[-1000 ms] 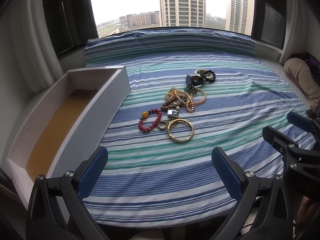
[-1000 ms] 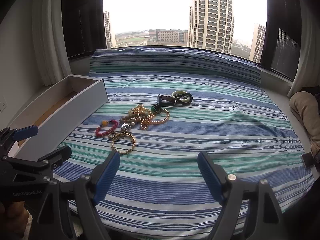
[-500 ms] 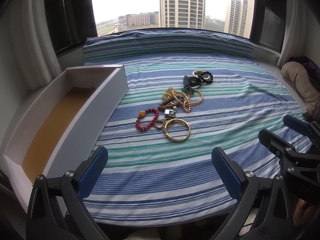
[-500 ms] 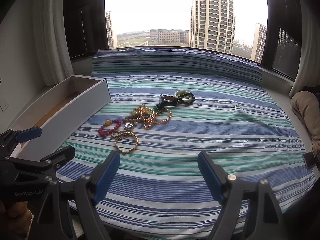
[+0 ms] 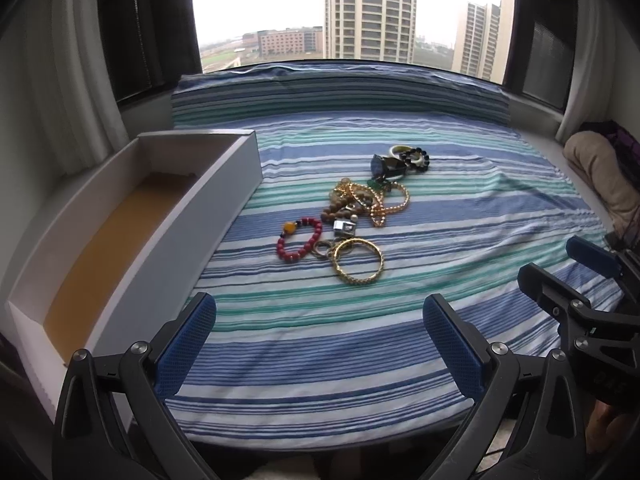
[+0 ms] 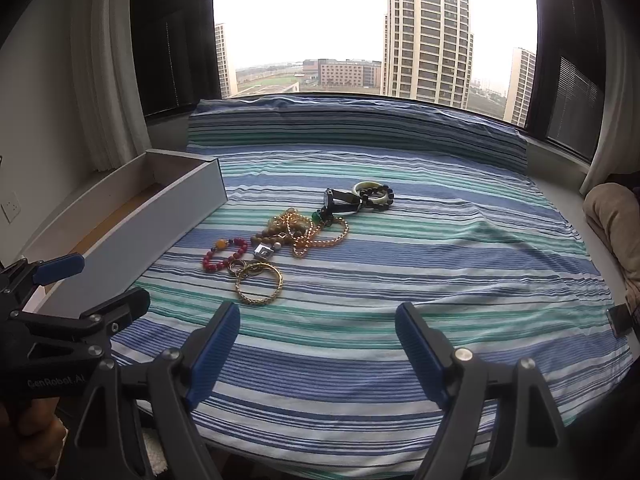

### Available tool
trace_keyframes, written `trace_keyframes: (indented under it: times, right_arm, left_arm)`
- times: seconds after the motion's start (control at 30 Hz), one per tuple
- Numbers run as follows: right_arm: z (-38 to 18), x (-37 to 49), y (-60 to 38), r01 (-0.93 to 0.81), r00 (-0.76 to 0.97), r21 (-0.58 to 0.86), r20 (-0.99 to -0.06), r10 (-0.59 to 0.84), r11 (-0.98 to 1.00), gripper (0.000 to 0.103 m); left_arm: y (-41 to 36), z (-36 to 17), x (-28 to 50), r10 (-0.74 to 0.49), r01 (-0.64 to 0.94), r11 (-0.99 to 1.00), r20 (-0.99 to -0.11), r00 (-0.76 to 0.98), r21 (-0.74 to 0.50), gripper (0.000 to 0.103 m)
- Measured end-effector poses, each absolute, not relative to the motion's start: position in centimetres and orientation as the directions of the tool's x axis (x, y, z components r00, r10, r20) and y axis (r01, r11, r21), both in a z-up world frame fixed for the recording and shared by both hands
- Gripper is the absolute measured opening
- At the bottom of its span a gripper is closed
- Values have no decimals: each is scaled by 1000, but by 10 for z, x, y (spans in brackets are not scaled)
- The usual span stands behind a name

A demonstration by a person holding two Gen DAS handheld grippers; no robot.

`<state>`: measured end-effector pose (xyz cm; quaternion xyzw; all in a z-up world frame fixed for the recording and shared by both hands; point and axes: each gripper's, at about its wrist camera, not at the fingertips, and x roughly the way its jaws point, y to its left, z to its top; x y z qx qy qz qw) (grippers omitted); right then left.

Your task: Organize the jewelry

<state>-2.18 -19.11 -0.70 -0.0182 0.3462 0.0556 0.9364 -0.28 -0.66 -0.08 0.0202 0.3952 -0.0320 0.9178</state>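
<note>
We hold both grippers, left (image 5: 320, 334) and right (image 6: 318, 338), released. Left of them, one box (image 5: 168, 240), nothing inside. Ahead: one jewelry pile (image 5: 356, 216), one gold bangle (image 5: 359, 261).

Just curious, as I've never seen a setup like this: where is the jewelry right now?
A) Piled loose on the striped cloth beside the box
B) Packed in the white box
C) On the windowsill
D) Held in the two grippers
A: the jewelry pile lies on the striped cloth, the white box shows only its bare tan floor, and both the left gripper and the right gripper are open and hold nothing.
</note>
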Motion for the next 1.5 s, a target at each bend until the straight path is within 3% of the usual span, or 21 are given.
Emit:
trace_keyframes:
  times: [0.47,0.8,1.5]
  right_arm:
    - [-7,-23,-193,-111,755,15,-649,94,994,82]
    - [9,-13,-208,-79,778,27,-624,79,996,82]
    - [12,-19,-185,-131,776,23,-620,117,991,82]
  left_arm:
    - [-5,3,-4,3,49,997,-718,696,52,103]
    - [42,14,11,76,-53,997,-717,693,54,103]
    - [24,19,-2,15,22,999,-709,705,44,103]
